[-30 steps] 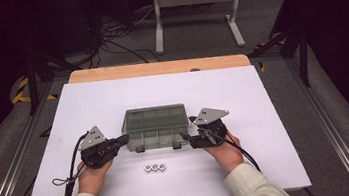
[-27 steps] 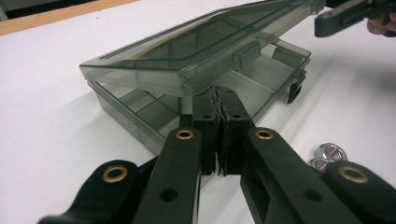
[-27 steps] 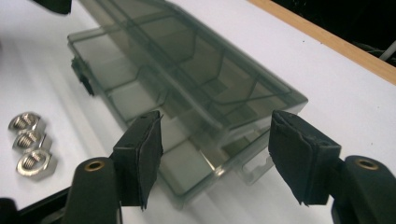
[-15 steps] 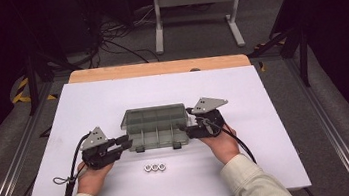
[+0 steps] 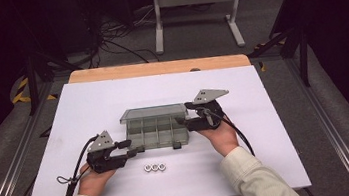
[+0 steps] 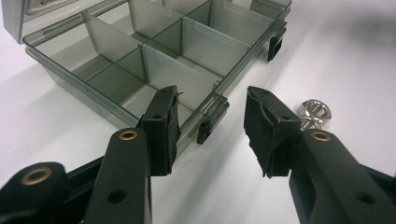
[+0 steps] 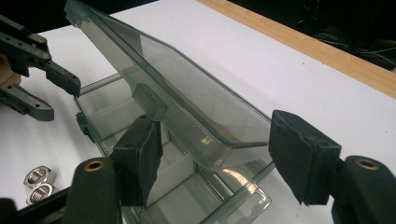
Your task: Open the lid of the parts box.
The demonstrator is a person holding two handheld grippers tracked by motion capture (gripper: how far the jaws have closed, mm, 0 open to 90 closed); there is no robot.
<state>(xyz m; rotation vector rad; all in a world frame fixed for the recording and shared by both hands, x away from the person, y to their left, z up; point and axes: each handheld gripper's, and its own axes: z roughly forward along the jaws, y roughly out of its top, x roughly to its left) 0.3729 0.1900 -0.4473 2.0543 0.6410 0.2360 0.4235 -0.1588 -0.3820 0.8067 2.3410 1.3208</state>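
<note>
The right tongs (image 5: 181, 122) lift the lid (image 7: 187, 98) of the compartment box (image 6: 154, 65); the left tongs (image 6: 212, 126), just spreading wide, have let its latch (image 6: 205, 128) go

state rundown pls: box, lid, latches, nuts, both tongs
organizer box: compartments look empty, standing on the table.
lid: raised part way, tilted; the right tongs' jaws stand either side of its edge, contact unclear.
front latches: undone.
three nuts: loose in a row in front of the box.
left tongs: open, jaws just opened, nothing gripped.
right tongs: at the lid's edge, grip unclear.
</note>
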